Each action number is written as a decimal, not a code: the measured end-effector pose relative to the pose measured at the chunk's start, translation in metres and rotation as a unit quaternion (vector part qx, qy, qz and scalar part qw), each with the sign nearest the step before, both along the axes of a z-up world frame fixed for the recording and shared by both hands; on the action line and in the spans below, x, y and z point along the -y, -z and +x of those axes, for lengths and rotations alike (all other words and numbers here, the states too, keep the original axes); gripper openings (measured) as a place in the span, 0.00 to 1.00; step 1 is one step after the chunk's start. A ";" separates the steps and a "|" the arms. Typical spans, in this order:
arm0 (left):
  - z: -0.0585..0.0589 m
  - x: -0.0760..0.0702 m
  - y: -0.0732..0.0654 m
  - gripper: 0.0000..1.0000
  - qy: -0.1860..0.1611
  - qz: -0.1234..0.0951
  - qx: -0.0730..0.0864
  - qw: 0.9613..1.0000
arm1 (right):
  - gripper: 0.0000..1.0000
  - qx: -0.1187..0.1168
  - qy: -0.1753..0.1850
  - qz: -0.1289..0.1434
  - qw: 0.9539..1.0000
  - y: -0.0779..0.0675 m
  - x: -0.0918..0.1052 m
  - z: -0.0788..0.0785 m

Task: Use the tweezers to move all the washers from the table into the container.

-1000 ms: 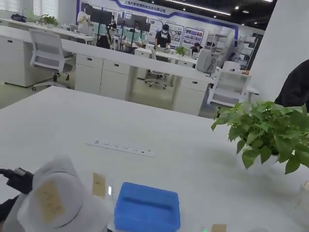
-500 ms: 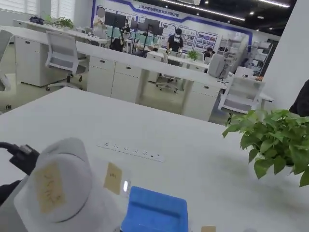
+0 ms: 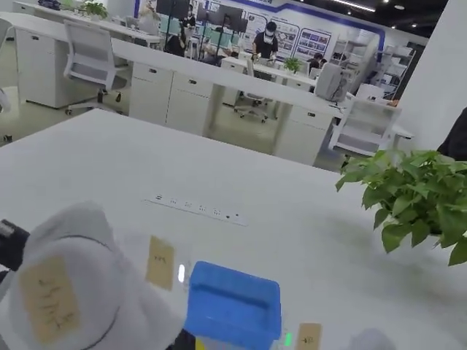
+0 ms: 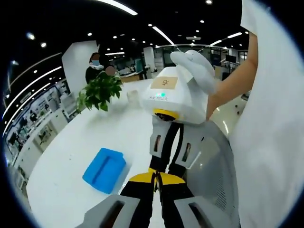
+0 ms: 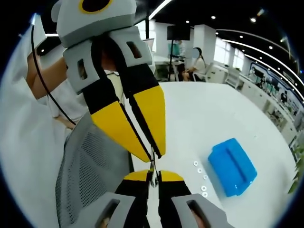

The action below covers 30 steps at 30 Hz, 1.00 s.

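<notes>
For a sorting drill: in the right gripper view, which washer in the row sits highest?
The end washer nearest the upper left corner of the blue box; the rest string out below it.

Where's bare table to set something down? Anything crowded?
Free: the white table from the recessed socket strip to its far edge, and the stretch between the blue rectangular plastic container and the green leafy potted plant. Crowded: small metal washers lie close beside the container.
</notes>
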<state>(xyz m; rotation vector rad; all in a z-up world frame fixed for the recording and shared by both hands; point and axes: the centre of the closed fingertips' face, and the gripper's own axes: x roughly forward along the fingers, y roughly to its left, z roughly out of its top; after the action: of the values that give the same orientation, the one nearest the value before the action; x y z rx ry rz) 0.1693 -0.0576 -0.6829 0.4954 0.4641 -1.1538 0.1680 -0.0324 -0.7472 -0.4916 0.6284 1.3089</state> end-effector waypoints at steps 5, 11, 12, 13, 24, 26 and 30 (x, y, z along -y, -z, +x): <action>0.003 -0.023 0.015 0.24 -0.079 -0.008 -0.016 0.997 | 0.02 -0.003 0.030 -0.002 1.000 0.006 0.000 0.016; 0.000 -0.050 0.033 0.36 -0.172 -0.044 -0.035 0.984 | 0.02 -0.005 0.079 0.023 0.997 0.009 -0.002 0.040; 0.000 -0.056 0.036 0.39 -0.184 -0.041 -0.032 0.981 | 0.02 -0.003 0.085 0.027 0.996 0.009 -0.003 0.045; 0.000 -0.064 0.042 0.42 -0.201 -0.033 -0.025 0.979 | 0.02 -0.001 0.085 0.028 0.996 0.009 -0.003 0.048; 0.014 -0.094 0.074 0.76 -0.331 -0.065 -0.003 0.941 | 0.02 0.018 0.106 0.026 0.994 0.023 -0.013 0.092; 0.020 -0.102 0.079 0.78 -0.352 -0.057 0.018 0.934 | 0.02 0.016 0.114 0.041 0.993 0.025 -0.017 0.102; 0.028 -0.110 0.081 0.80 -0.373 -0.046 0.042 0.926 | 0.03 0.012 0.122 0.044 0.991 0.033 -0.022 0.115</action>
<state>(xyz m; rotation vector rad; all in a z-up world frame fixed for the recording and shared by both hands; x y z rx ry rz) 0.1975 0.0527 -0.7642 0.2423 0.4627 -0.4122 0.2830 -0.0106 -0.7801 -0.3457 0.5879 1.0927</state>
